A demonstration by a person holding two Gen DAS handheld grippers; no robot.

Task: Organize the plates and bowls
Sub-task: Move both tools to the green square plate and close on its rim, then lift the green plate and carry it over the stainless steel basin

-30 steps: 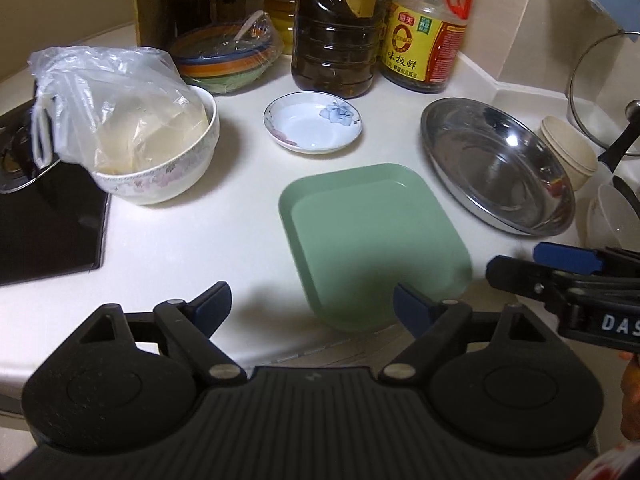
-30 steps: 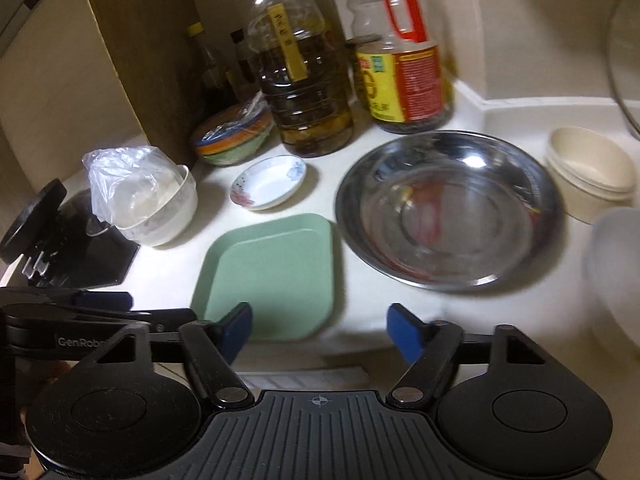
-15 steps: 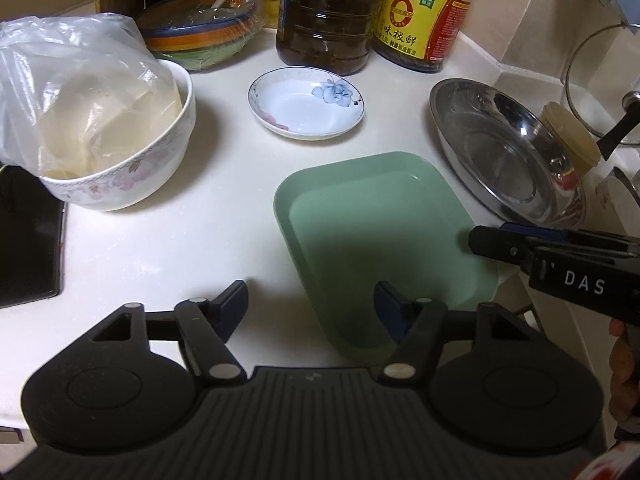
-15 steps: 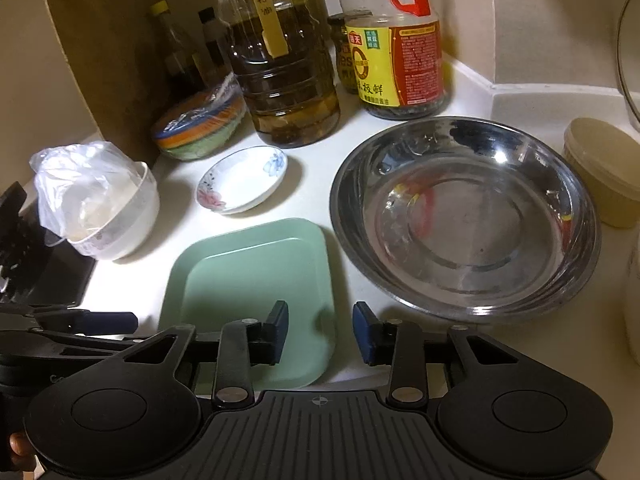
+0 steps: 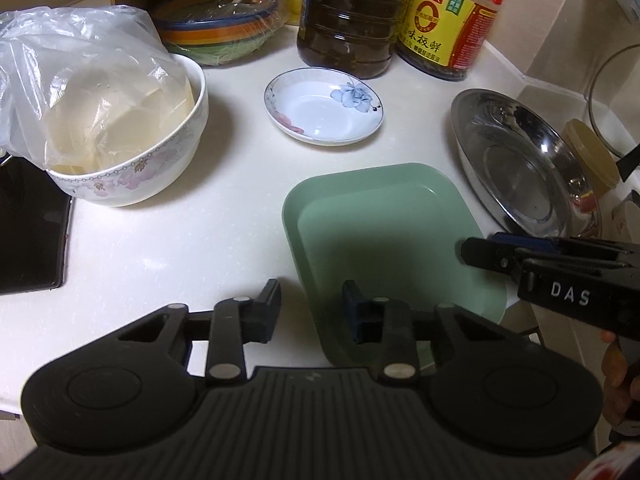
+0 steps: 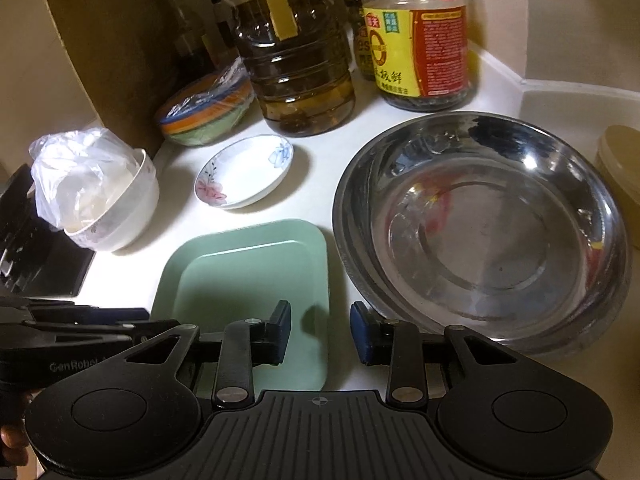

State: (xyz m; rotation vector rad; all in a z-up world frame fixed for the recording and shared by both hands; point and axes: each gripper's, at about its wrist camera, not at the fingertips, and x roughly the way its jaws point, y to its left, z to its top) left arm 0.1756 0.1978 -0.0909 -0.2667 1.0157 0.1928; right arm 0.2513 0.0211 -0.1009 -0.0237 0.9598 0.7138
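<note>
Tongs on both sides are narrow but not closed, and both have just been closing around the edges of the green plate (image 5: 380,220). This plate is square with rounded corners and a low raised rim, matte, and looks like plastic. It lies flat on the white, smooth tabletop (image 5: 160,240), near its front edge.

The left tongs (image 5: 312,312) have the plate's left rim between the fingers, one finger outside on the tabletop side and one over the plate. A gap shows on each side of the rim. The right tongs (image 6: 320,332) stand the same way over the right rim, and the pads are not pressing.

Just beside the plate, to the right, sits a round, shiny steel dish (image 6: 480,240). Behind the plate is a small porcelain saucer (image 5: 324,108) with a painted blue flower. To the left stands a round ceramic bowl (image 5: 132,184) with a flower band, and a wrinkled clear plastic bag (image 5: 80,80) rests in it.
</note>
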